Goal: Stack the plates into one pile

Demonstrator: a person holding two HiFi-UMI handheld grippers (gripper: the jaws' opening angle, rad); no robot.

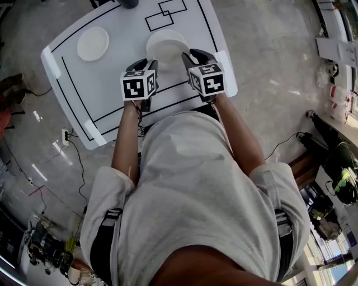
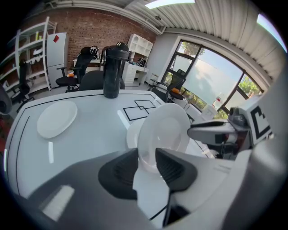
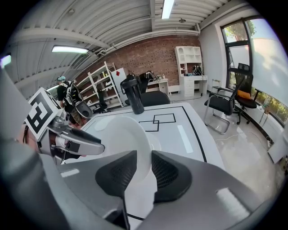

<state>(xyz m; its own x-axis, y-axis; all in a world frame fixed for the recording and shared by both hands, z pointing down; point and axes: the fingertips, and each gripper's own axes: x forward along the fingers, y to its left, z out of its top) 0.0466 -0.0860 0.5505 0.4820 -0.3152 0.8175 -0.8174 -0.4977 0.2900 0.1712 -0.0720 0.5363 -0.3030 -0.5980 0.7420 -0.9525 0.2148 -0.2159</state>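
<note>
Both grippers hold one white plate [image 1: 166, 46] over the middle of the white table [image 1: 72, 84]. My left gripper [image 1: 150, 62] is shut on its left rim, my right gripper [image 1: 190, 56] on its right rim. In the left gripper view the held plate [image 2: 165, 128] stands tilted between the pads of the left gripper [image 2: 146, 164]. The right gripper [image 3: 144, 168] pinches the held plate [image 3: 118, 134] the same way. A second white plate [image 2: 131, 134] lies on the table just beyond and under it, also seen as a second plate [image 3: 156, 143]. A third plate [image 1: 92, 43] lies far left.
A black bottle [image 1: 128, 3] stands at the table's far edge, near black squares [image 1: 165, 14] drawn on the top. Office chairs [image 3: 225, 105] and shelves stand around the table. Cables run over the floor at the left [image 1: 72, 151].
</note>
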